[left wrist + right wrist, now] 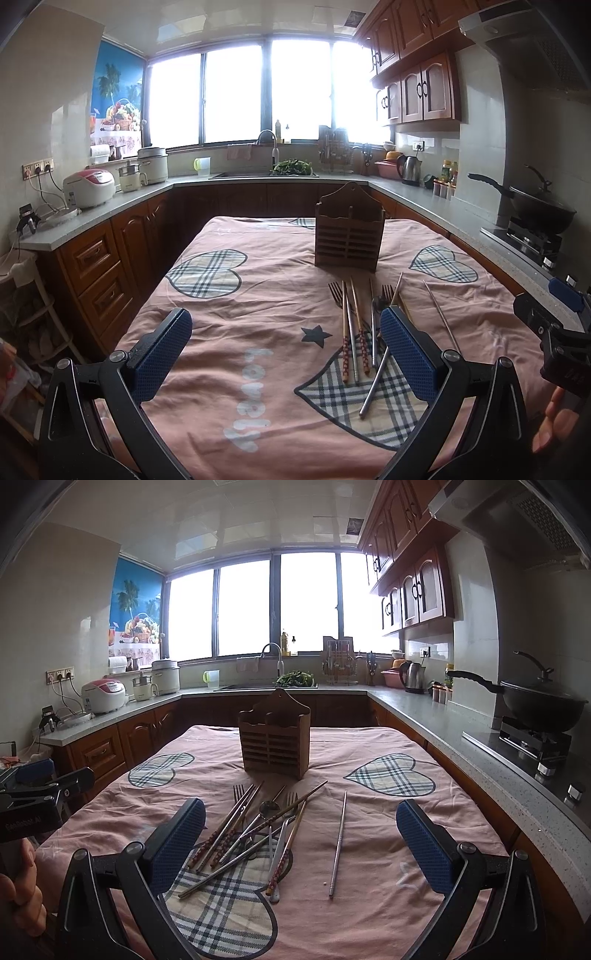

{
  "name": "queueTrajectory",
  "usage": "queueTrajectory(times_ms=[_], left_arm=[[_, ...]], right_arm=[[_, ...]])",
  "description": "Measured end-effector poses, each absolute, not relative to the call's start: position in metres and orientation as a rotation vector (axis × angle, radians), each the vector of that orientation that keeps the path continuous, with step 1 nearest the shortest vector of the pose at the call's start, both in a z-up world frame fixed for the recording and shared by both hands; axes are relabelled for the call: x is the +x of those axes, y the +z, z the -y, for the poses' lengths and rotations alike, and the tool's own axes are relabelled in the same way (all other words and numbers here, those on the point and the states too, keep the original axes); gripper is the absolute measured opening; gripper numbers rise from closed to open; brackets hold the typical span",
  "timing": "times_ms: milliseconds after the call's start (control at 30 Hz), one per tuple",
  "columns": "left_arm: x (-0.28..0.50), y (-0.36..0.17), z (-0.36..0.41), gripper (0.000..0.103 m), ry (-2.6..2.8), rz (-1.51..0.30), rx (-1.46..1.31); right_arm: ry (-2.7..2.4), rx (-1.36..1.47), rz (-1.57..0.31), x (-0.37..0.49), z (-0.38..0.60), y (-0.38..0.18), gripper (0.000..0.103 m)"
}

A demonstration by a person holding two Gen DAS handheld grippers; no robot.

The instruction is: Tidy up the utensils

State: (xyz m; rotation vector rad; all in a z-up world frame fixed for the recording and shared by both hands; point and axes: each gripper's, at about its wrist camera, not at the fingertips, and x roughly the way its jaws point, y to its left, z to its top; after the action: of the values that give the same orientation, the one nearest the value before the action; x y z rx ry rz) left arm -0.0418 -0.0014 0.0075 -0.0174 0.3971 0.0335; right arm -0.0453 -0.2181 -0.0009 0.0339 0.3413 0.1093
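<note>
- On a pink cloth point(332, 923) printed with plaid hearts, spread over a kitchen table, a heap of utensils point(255, 830) lies loose, just short of a wooden utensil holder point(274, 734).
- The holder stands upright at 12 o'clock in the right wrist view, its slatted front facing the cameras and its compartments showing nothing inside.
- The heap, at about 11 o'clock from the right gripper point(301, 845), mixes forks, a spoon, metal chopsticks and red-patterned wooden chopsticks, crossed over one another on a plaid heart.
- A single metal chopstick point(338, 843) lies apart from the heap at its 3 o'clock side, pointing toward the holder.
- The right gripper hovers above the cloth with its blue-padded fingers point(424, 849) spread wide, holding nothing.
- The left gripper point(286, 352) hangs likewise over the cloth, fingers point(162, 354) well apart and empty; in its view the heap sits at 1 o'clock, partly behind its right finger.
- A person's hand point(22, 893) grips the left tool's handle at the 8 o'clock edge of the right wrist view.
</note>
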Motion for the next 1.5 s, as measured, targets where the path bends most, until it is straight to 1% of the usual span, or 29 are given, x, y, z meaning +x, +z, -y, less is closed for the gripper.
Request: queueTrajectory(times_ms=[800, 1100, 1300, 1367, 1400, 1467, 1500], left_arm=[[-0.032, 0.005, 0.0, 0.103, 0.021, -0.427, -0.024], [0.015, -0.005, -0.004, 0.103, -0.037, -0.536, -0.059], [0.056, -0.014, 0.006, 0.103, -0.099, -0.606, -0.056], [0.071, -0.017, 0.012, 0.101, -0.133, -0.633, -0.057], [0.079, -0.018, 0.016, 0.1, -0.145, -0.643, -0.053], [0.093, -0.02, 0.024, 0.098, -0.169, -0.659, -0.042], [0.1, -0.021, 0.029, 0.097, -0.177, -0.663, -0.034]], right_arm=[[0.111, 0.035, -0.355, -0.042, 0.219, -0.003, 0.103], [0.125, 0.104, -0.442, -0.011, 0.239, -0.011, 0.103], [0.14, 0.188, -0.543, 0.023, 0.256, -0.026, 0.102], [0.143, 0.211, -0.577, 0.036, 0.261, -0.032, 0.093], [0.143, 0.222, -0.596, 0.044, 0.264, -0.034, 0.091], [0.137, 0.238, -0.626, 0.059, 0.27, -0.039, 0.08], [0.134, 0.244, -0.64, 0.066, 0.272, -0.041, 0.078]])
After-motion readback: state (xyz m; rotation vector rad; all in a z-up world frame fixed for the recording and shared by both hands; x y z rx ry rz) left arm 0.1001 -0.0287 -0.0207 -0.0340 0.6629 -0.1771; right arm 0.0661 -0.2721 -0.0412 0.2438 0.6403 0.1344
